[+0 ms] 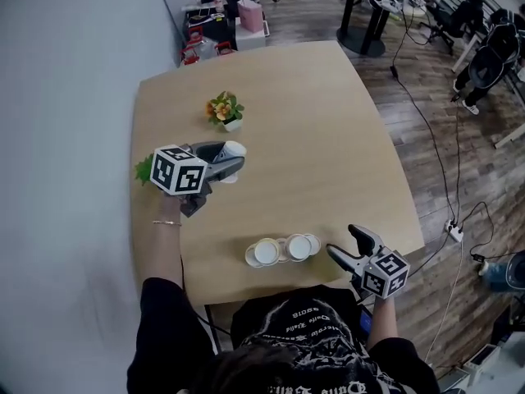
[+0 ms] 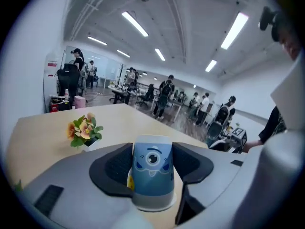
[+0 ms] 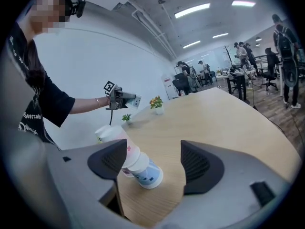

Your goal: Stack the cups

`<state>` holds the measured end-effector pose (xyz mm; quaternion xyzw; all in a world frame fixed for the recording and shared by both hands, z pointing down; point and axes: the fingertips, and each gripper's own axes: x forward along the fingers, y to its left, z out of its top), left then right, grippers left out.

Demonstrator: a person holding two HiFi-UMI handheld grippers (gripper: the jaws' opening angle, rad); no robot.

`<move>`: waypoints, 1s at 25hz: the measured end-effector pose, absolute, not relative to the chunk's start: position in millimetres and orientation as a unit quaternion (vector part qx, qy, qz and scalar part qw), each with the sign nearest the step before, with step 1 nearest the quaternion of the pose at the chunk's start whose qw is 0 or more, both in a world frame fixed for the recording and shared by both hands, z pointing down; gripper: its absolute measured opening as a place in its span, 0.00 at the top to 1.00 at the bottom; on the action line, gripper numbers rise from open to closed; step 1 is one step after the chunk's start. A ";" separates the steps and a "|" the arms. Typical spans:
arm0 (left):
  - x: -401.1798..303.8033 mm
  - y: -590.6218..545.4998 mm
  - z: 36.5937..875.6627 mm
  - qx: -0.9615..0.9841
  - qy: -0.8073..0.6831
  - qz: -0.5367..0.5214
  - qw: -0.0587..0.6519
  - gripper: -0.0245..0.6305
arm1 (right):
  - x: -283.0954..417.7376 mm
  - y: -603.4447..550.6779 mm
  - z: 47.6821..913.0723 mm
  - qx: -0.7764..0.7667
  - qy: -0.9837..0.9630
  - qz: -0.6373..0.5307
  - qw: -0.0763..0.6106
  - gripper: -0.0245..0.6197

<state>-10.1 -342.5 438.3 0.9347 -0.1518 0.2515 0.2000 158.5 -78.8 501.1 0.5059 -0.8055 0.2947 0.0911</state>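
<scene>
Nearest the lens is the person's black printed shirt, with the worktop beyond it.

Left gripper: clenched on a blue cup printed with a one-eyed face. Both pads press its sides. The cup's rim faces back toward the gripper body and its base points away. Gripper and cup are held clear above the worktop. A flower pot stands ahead of the jaws, and a small green plant is just beside the marker cube.

Right gripper: released, jaws wide apart and gripping nothing. The nested cups lie on their side on the worktop, just ahead of the left jaw and not touched by either pad.
</scene>
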 end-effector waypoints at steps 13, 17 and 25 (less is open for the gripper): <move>-22.8 -238.8 324.6 0.962 -0.141 0.002 0.234 0.56 | 132.3 -60.8 466.4 0.459 -0.852 0.238 0.081 0.40; -18.5 -208.6 311.0 0.956 -0.153 -0.045 0.248 0.55 | 120.2 -61.6 436.8 0.444 -0.871 0.194 0.075 0.40; -5.5 -160.3 317.4 0.948 -0.113 -0.073 0.289 0.55 | 71.8 -79.3 393.3 0.396 -0.906 0.051 0.139 0.40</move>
